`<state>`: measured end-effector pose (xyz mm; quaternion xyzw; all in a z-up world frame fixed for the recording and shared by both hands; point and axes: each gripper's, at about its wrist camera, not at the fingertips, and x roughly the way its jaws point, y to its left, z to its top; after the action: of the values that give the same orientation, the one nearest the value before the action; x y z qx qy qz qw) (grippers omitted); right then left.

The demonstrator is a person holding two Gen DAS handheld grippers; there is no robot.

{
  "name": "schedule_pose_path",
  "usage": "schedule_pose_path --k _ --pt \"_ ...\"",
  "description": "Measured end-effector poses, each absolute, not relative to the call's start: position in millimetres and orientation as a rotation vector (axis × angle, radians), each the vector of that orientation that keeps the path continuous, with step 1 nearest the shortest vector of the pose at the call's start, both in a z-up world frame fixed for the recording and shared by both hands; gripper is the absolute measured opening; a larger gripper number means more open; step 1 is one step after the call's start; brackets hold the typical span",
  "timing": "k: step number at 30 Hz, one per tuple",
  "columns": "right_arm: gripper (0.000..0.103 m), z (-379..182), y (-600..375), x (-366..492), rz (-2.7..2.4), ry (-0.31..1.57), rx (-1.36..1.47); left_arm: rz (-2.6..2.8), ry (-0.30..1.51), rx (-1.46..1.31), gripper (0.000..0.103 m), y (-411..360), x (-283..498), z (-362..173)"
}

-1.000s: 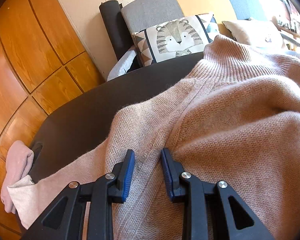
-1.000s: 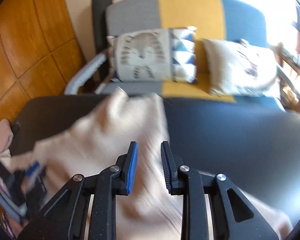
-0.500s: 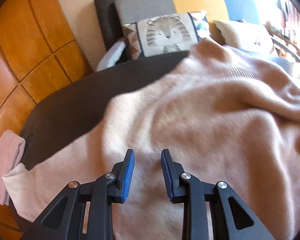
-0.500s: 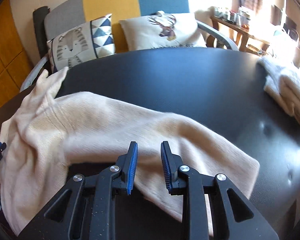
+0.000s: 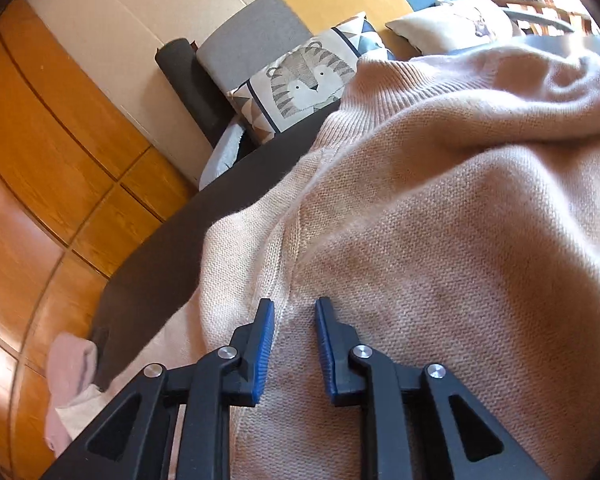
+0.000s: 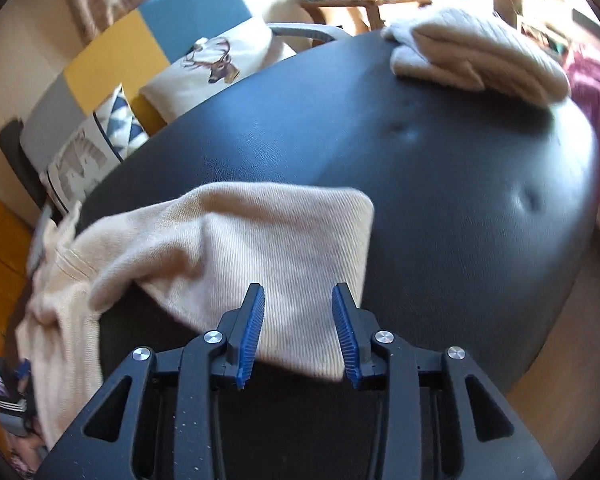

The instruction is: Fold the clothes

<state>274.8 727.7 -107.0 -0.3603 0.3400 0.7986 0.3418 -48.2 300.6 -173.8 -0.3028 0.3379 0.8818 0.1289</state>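
I see one pink-beige sweater [image 5: 440, 232] lying on the dark bench [image 6: 440, 184], toward its left part. In the left view its ribbed collar [image 5: 384, 92] points away from me, toward the sofa [image 5: 260, 40], so the long axis of the body runs from near me to the far edge. One sleeve [image 6: 276, 240] is stretched out to the right across the bench, with its cuff end pointing right. The other sleeve [image 5: 168, 344] goes to the left and hangs over the bench edge.

My left hand-held gripper [image 5: 295, 308] is low over the sweater near the shoulder seam. Its jaws stand a little apart, with the seam between them; I cannot tell if the fingers [image 5: 262, 344] touch the knit, and no fold is pinched. My right hand-held gripper [image 6: 298, 296] is spread wide over the near edge of the right sleeve and holds nothing.

On the far right corner of the bench there is one folded cream garment [image 6: 476, 56], well apart from the sweater. At the left edge I see one small pink cloth [image 5: 66, 376] hanging beside the sleeve end. On the sofa I count two cushions: one with a tiger [image 5: 300, 80] and one with a deer [image 6: 220, 64].
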Motion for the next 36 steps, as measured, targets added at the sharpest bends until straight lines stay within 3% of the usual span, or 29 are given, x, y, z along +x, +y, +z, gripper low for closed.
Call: schedule_pose_path --k 6,10,15,18,20,29,36 --pt "0.045 -116.2 709.9 291.8 2.048 0.95 -0.918 2.557 0.925 -0.898 0.02 293.7 -49.7 -170.7" --pt "0.051 -118.1 705.0 281.5 2.066 0.89 -0.899 2.557 0.925 -0.897 0.02 291.9 -49.6 -171.8" --pt "0.05 -120.4 703.4 261.1 2.114 0.861 -0.863 2.555 0.905 -0.902 0.02 289.4 -49.5 -172.0" --pt "0.015 -120.1 703.2 246.8 2.148 0.837 -0.887 2.556 0.908 -0.899 0.02 289.7 -50.5 -172.2" --pt "0.011 -116.5 703.9 237.3 2.17 0.814 -0.908 2.555 0.907 -0.899 0.02 289.5 -51.4 -172.1" --pt "0.009 -44.5 715.9 212.1 2.198 0.516 -0.808 2.552 0.888 -0.902 0.02 288.1 -52.0 -171.5" --pt "0.009 -1.0 699.9 180.5 2.287 0.396 -0.741 2.556 0.896 -0.896 0.02 289.1 -52.3 -172.3"
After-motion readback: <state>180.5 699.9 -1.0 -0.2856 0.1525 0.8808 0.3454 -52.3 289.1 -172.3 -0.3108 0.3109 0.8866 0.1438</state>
